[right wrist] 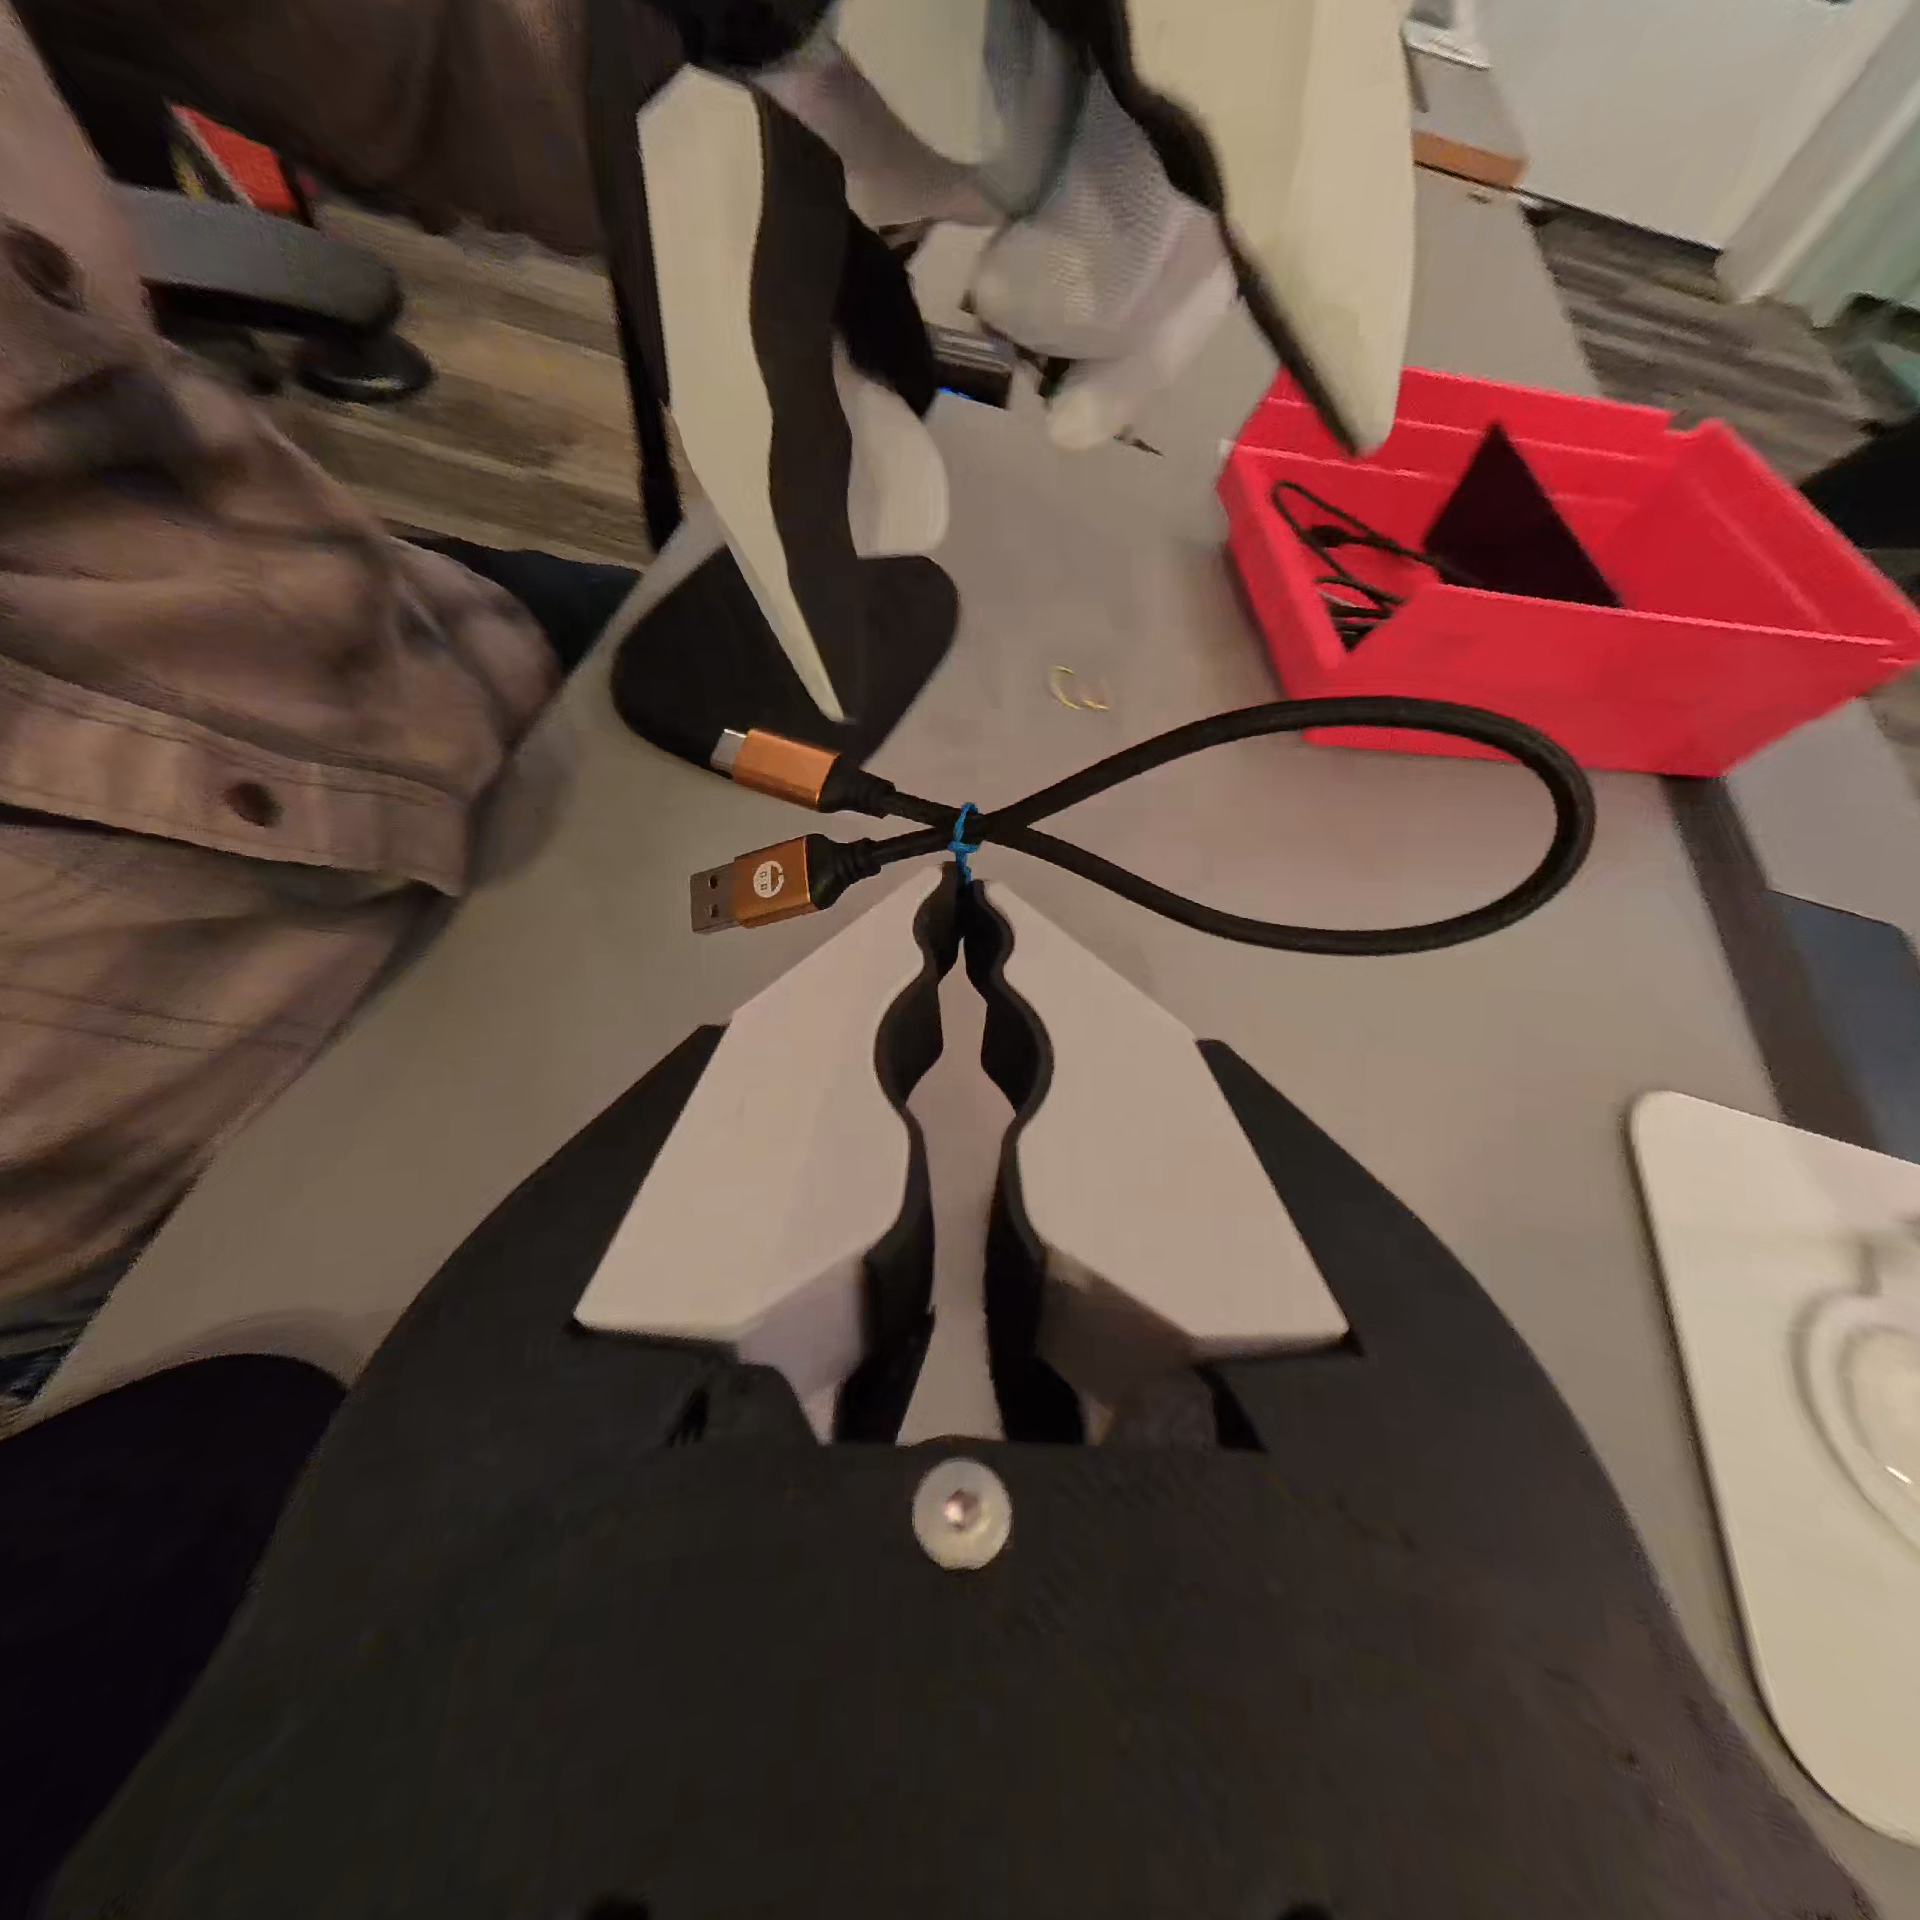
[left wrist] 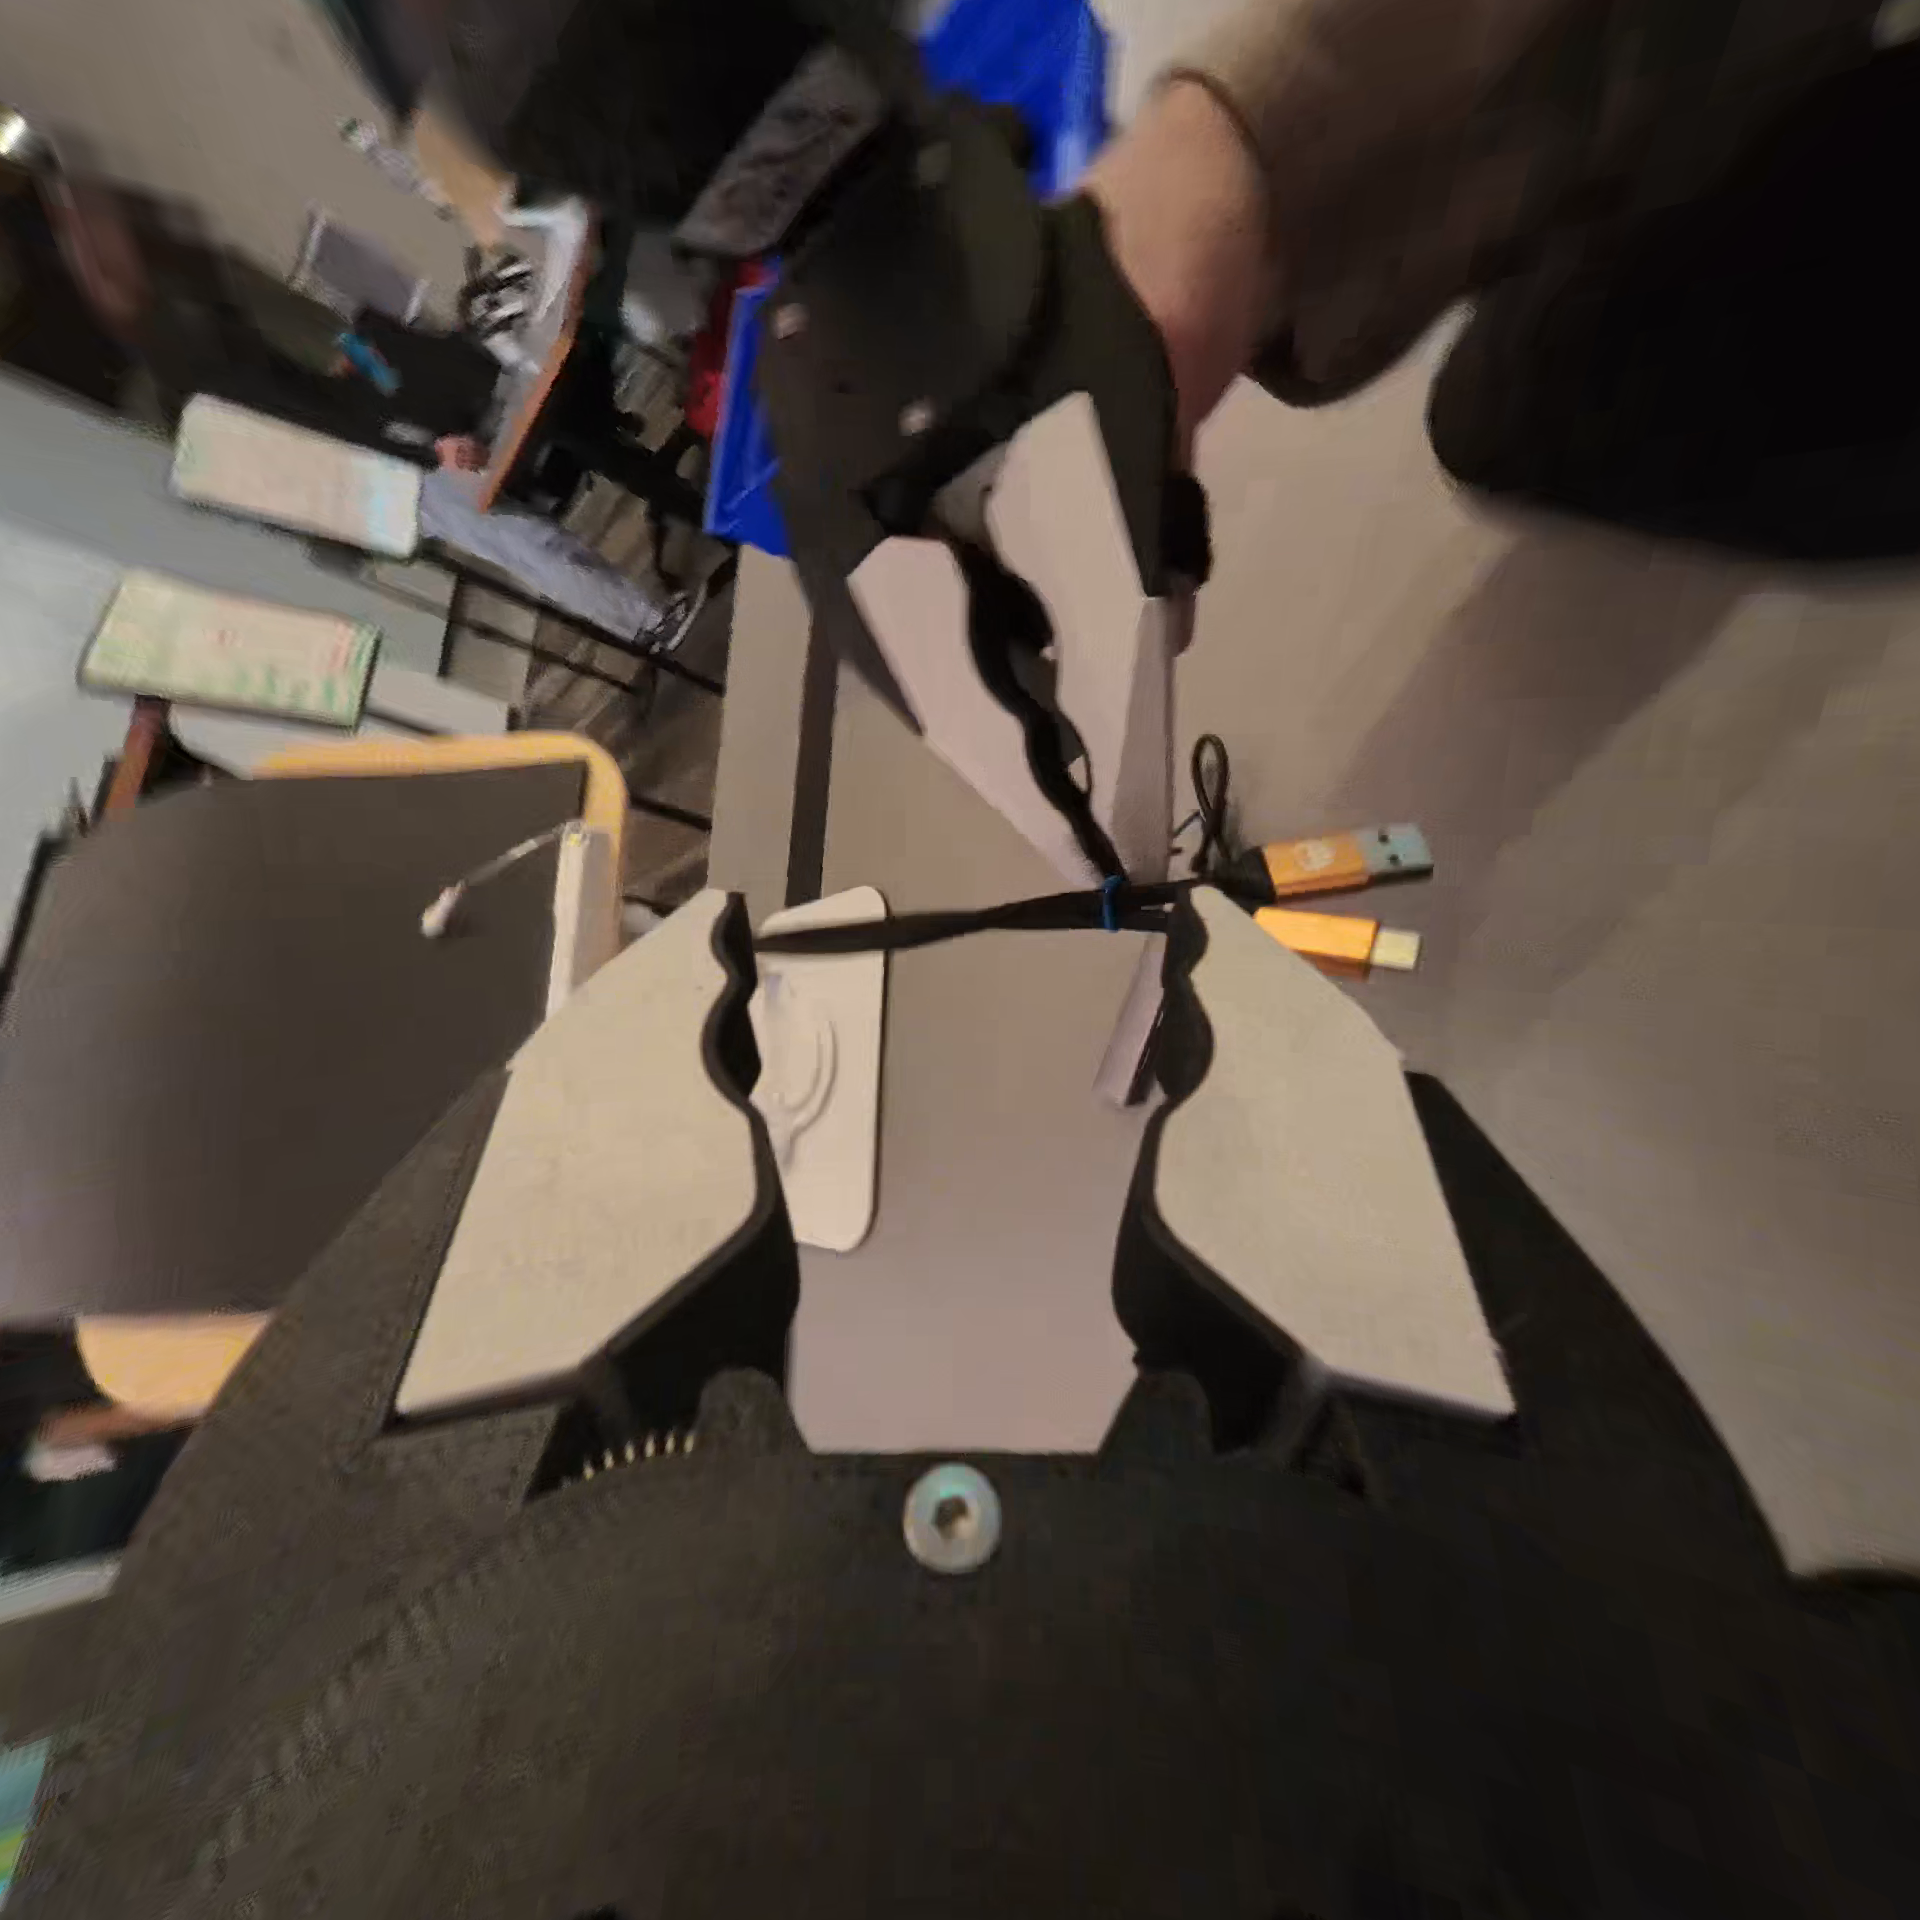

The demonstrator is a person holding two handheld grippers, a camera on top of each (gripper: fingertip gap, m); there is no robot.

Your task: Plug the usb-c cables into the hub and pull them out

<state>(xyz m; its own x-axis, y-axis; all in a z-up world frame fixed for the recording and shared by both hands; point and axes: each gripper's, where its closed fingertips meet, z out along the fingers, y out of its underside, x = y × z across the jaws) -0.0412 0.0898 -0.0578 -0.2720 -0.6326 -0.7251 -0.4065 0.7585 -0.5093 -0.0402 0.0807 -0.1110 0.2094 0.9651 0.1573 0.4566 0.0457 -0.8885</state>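
Because your right gripper [right wrist: 958, 891] has its fingers pinched together on the blue tie [right wrist: 966, 831], the cable [right wrist: 1455, 821] hangs from that one point above the bench [right wrist: 1195, 1039], its loop on one side of the tie and both orange plugs on the other. Judge it light and limp: the braided cord will sag and swing, so for plugging you would better take hold on the rigid shell of the small plug [right wrist: 779, 767], not the cord. Your left gripper [left wrist: 961, 925] has its fingers wide apart on either side of the tie. Only the right wrist view shows the whole loop and, beyond the tie, a red bin [right wrist: 1621, 665]; the left wrist view shows the loop edge-on. No hub can be made out.
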